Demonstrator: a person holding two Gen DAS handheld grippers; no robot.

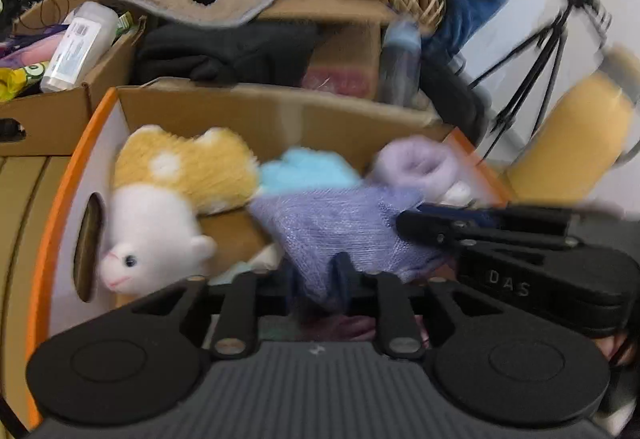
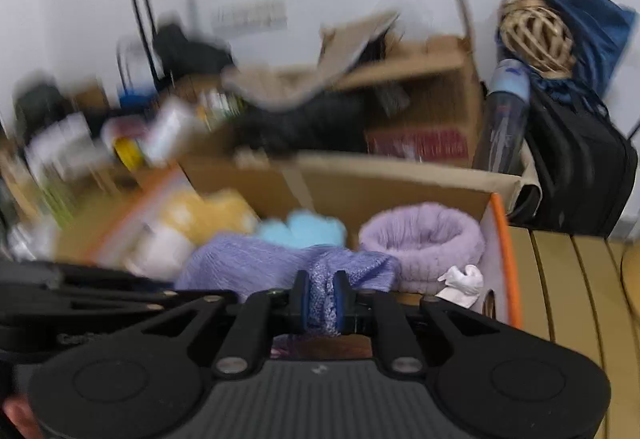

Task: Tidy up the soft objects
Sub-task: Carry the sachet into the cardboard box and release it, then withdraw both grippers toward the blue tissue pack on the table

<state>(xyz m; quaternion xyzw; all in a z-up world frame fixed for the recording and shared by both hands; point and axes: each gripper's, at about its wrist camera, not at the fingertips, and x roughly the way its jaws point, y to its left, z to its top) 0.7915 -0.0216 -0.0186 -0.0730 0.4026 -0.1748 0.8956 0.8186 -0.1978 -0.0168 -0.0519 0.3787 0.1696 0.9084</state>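
Note:
A purple knitted cloth (image 1: pixel 340 227) hangs over the open cardboard box (image 1: pixel 256 111). My left gripper (image 1: pixel 320 279) is shut on its near end. My right gripper (image 2: pixel 320 297) is shut on the same cloth (image 2: pixel 256 263); it also shows in the left wrist view (image 1: pixel 416 219), pinching the cloth's right edge. Inside the box lie a yellow and white plush animal (image 1: pixel 160 199), a light blue fluffy item (image 1: pixel 308 167) and a lilac fluffy ring cushion (image 2: pixel 424 239).
The box has an orange rim (image 2: pixel 506 239) and stands on a wooden slatted surface (image 2: pixel 568 279). Behind it are more cardboard boxes (image 2: pixel 424 95) with clothes, a bottle (image 2: pixel 504 111), a wicker ball (image 2: pixel 536 35) and a black bag (image 2: pixel 580 167). A white crumpled scrap (image 2: pixel 460 277) lies in the box.

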